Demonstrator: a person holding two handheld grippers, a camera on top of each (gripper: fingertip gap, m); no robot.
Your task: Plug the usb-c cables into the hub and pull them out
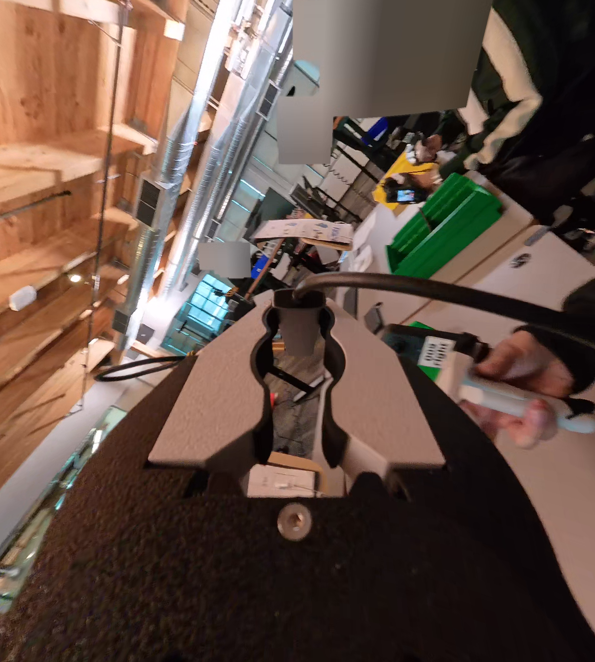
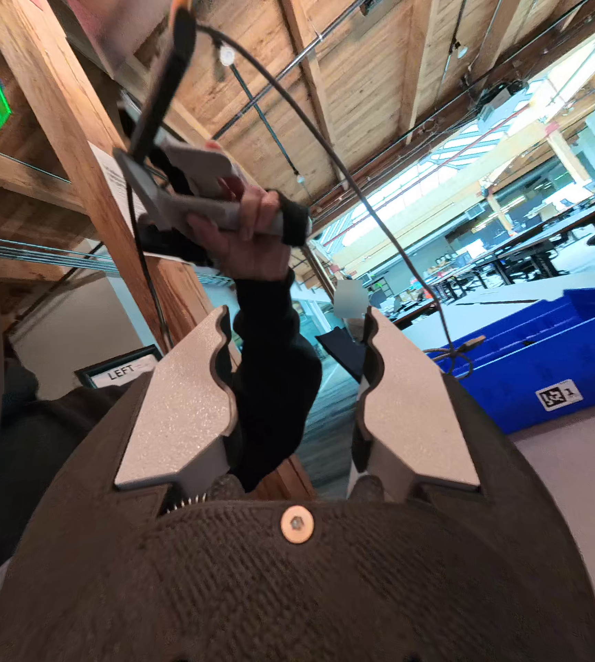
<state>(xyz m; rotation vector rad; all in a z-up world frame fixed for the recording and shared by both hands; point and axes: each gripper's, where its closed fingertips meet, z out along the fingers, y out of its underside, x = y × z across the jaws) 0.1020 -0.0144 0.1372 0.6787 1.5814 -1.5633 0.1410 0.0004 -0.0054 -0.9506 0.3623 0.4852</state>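
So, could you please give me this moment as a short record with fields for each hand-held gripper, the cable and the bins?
left hand-held gripper: shut on a grey plug body, raised in the air
right hand-held gripper: open, holding nothing
cable: dark, arcs away from the plug body
hub: cannot tell
blue bin: on the white table, a cable draped over its rim
green bin: on the table

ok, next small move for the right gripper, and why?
Probably bring the right gripper up to the cable where it meets the hub: it is open and empty, while the left gripper is shut on the hub, cable seemingly plugged in.
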